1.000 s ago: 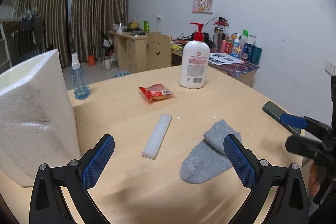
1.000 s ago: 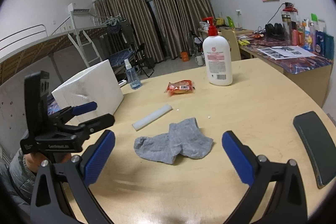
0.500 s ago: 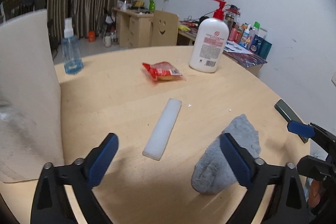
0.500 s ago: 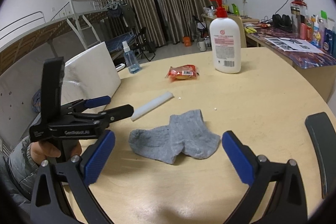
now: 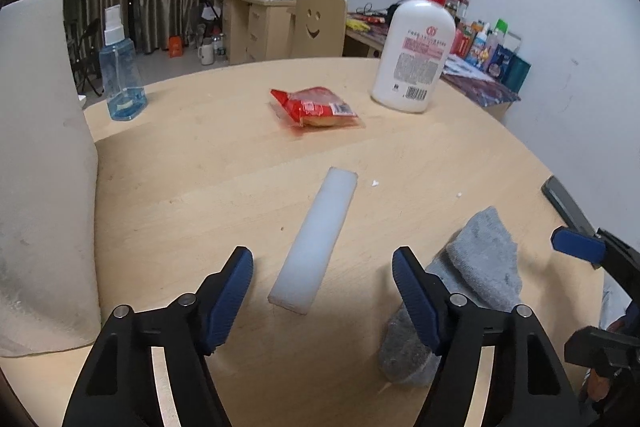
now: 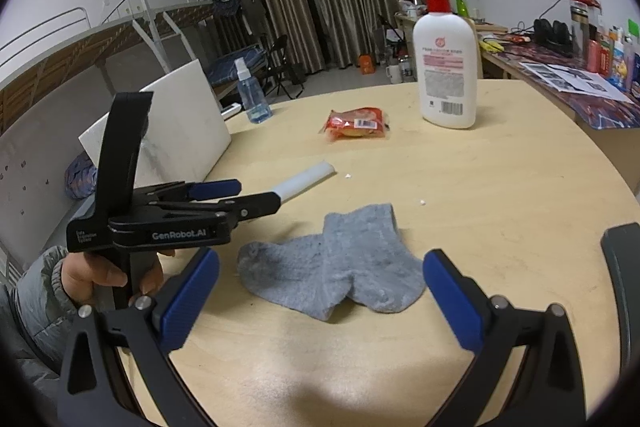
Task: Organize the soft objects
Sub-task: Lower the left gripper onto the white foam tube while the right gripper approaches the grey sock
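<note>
Left wrist view is showing my left claw [image 5: 322, 285] spread apart, hovering with the near end of the white foam strip [image 5: 316, 239] between its tips; the grey sock [image 5: 476, 267] is lying just to the right. My right claw [image 6: 320, 291] is also gaping wide, framing that sock on the tabletop [image 6: 480, 187]. Farther back are sitting a red snack packet [image 5: 314, 107], lotion bottle [image 5: 414, 61] and spray bottle [image 5: 120, 75]. A big foam block [image 5: 40, 167] is crowding the left side, and a dark phone [image 5: 566, 203] is resting near the right edge.
</note>
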The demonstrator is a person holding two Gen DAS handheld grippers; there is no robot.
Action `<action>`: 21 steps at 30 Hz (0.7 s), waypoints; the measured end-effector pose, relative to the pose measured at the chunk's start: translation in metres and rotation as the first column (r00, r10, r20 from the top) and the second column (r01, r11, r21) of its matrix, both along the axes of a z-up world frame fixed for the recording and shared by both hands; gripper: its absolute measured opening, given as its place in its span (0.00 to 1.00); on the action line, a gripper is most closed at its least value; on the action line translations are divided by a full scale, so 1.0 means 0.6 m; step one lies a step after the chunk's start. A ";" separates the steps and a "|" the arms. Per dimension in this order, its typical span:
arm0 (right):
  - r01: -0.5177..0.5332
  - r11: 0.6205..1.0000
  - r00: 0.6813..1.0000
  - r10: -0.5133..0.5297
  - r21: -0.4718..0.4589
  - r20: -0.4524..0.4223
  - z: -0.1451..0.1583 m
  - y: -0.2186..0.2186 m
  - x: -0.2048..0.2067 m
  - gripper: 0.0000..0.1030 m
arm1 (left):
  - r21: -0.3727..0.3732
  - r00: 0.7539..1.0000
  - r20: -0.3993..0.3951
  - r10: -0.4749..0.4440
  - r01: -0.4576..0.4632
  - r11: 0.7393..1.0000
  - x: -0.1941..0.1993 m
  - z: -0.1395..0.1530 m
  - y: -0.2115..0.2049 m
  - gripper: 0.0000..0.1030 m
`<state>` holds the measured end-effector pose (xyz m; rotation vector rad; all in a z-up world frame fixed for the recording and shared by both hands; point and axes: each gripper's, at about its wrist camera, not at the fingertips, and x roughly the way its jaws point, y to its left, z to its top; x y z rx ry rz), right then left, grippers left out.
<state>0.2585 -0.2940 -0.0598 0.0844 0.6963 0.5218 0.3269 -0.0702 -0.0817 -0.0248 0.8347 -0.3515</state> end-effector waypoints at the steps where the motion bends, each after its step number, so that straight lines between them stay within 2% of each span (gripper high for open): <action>1: -0.004 1.000 1.000 0.004 -0.004 -0.003 -0.001 0.001 0.002 1.00 | 0.003 1.000 -0.006 -0.001 0.001 1.000 0.002 -0.002 -0.001 0.65; 7: -0.024 1.000 1.000 0.024 -0.015 -0.016 -0.005 0.006 0.008 1.00 | 0.021 0.999 -0.033 0.015 -0.014 1.000 0.011 -0.010 0.001 0.52; 9: -0.025 1.000 1.000 0.025 -0.016 -0.018 -0.005 0.007 0.010 1.00 | 0.027 0.999 -0.032 0.015 -0.014 1.000 0.011 -0.010 0.000 0.51; 13: -0.030 0.999 0.999 0.029 -0.021 -0.024 -0.006 0.007 0.014 1.00 | 0.082 0.999 -0.023 0.032 -0.030 0.996 0.009 -0.010 -0.003 0.37; 16: -0.037 0.999 0.999 0.036 -0.028 -0.036 -0.011 0.010 0.018 1.00 | 0.089 0.999 -0.022 0.033 -0.031 0.996 0.008 -0.010 0.000 0.28; 21: -0.054 0.997 0.997 0.051 -0.047 -0.052 -0.016 0.018 0.022 1.00 | 0.090 1.000 -0.021 0.023 -0.021 0.996 0.008 -0.011 0.000 0.22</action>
